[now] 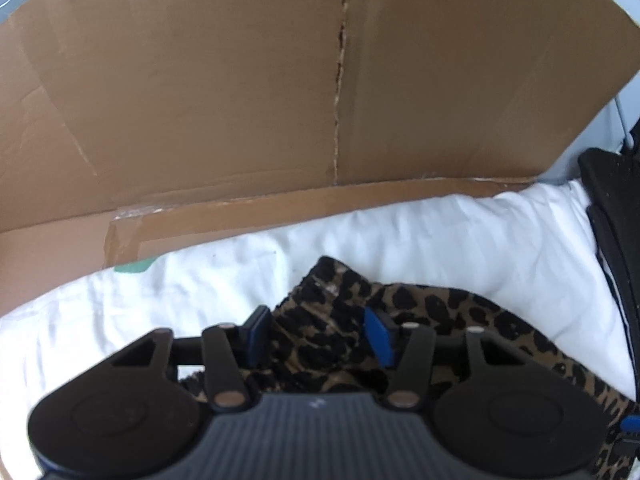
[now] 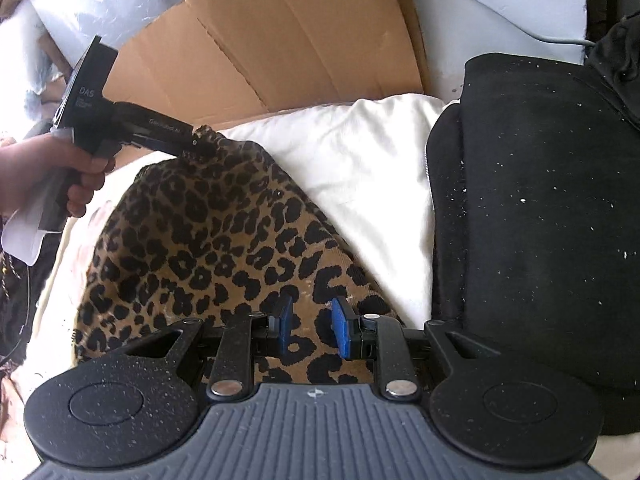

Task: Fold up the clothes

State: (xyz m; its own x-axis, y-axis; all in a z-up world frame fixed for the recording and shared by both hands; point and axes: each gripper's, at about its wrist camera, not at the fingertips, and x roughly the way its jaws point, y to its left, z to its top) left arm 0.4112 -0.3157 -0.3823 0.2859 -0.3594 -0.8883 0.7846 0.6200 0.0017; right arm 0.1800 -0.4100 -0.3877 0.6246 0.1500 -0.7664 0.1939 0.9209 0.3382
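Leopard-print cloth (image 2: 208,240) is what I am working, and it lies on a white sheet (image 2: 360,168) over what looks like a bed, stretched between my two tools. It looks thin, soft and light, a knit that I judge will sag and bunch wherever it is not held, so corners and hems are the places to take it, not the middle.

On the left, my left tool (image 1: 320,332) sits over a bunched ridge of the print. Its own camera shows the blue pads (image 1: 378,336) set well apart with fabric heaped between them, while the right camera shows that tool (image 2: 192,140) at the far corner of the cloth with a tuft at its tip. Whether it has really pinched that corner I cannot tell. My hand (image 2: 52,176) wraps its grip.

Moving right, the cloth fans out wide toward me, and my right tool (image 2: 310,330) is low at its near edge. Its pads stand partly open, the print passing between them without a clear pinch, so I count it as not gripping.

Behind the sheet stands a big cardboard sheet (image 1: 280,92), close to the far edge; any fold flung that way could brush it. On the far right a black padded thing (image 2: 532,220), flecked with white lint, sits on the sheet just beside the cloth and narrows my room to spread it rightward.
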